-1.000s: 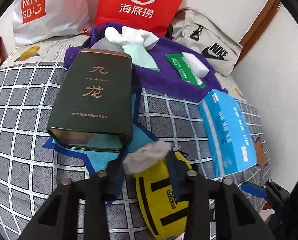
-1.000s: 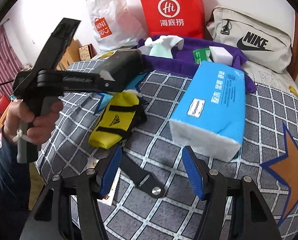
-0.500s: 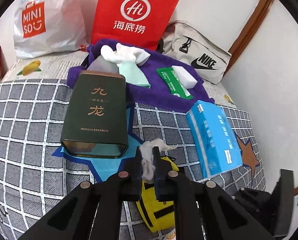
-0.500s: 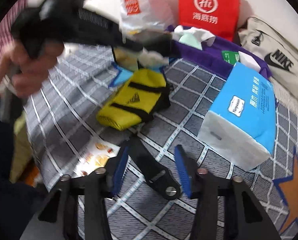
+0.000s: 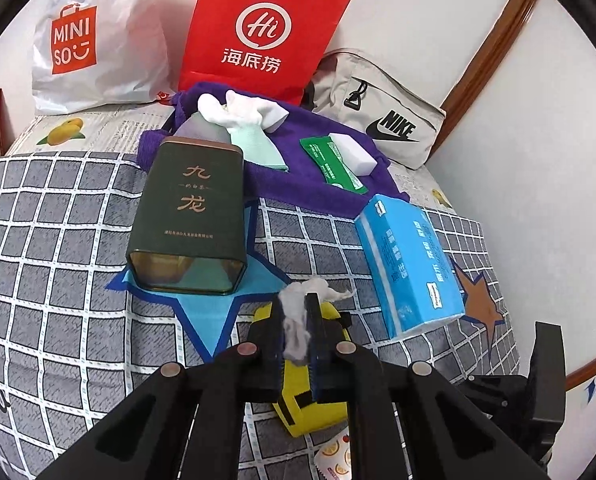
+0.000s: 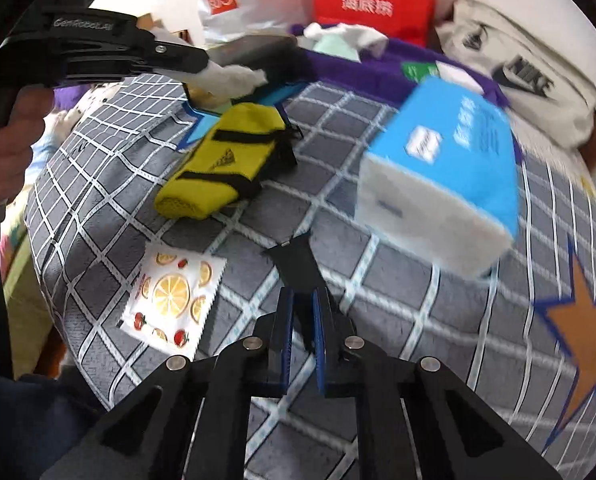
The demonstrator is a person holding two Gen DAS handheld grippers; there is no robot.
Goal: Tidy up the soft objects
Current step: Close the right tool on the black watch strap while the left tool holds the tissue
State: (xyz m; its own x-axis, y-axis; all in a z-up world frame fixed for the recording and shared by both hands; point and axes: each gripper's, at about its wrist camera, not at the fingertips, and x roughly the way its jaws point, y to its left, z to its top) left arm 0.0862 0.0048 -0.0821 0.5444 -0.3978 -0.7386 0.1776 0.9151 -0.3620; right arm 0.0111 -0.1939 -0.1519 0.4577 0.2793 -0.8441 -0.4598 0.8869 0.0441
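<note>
My left gripper (image 5: pixel 293 302) is shut on a crumpled white tissue wad (image 5: pixel 318 290) and holds it above a yellow sock (image 5: pixel 310 408) on the checked bedcover. In the right wrist view that gripper (image 6: pixel 201 68) and the wad (image 6: pixel 233 76) hang over the sock (image 6: pixel 221 164). A dark green tin (image 5: pixel 189 216) lies on its side just beyond, its open mouth facing me. My right gripper (image 6: pixel 302 294) points down at the cover. Its jaws are closing, with a flat black strap (image 6: pixel 298 264) pinched between the blue pads.
A blue tissue pack (image 6: pixel 446 160) lies right of the strap and a fruit-print packet (image 6: pixel 169 300) left of it. Behind the tin, a purple towel (image 5: pixel 298 184) carries white socks, a mint cloth, a green packet and a sponge. Shopping bags and a grey pouch (image 5: pixel 382 120) line the wall.
The left gripper shut on the white wad and rose with it. The right gripper sank toward the cover and narrowed its jaws around the black strap.
</note>
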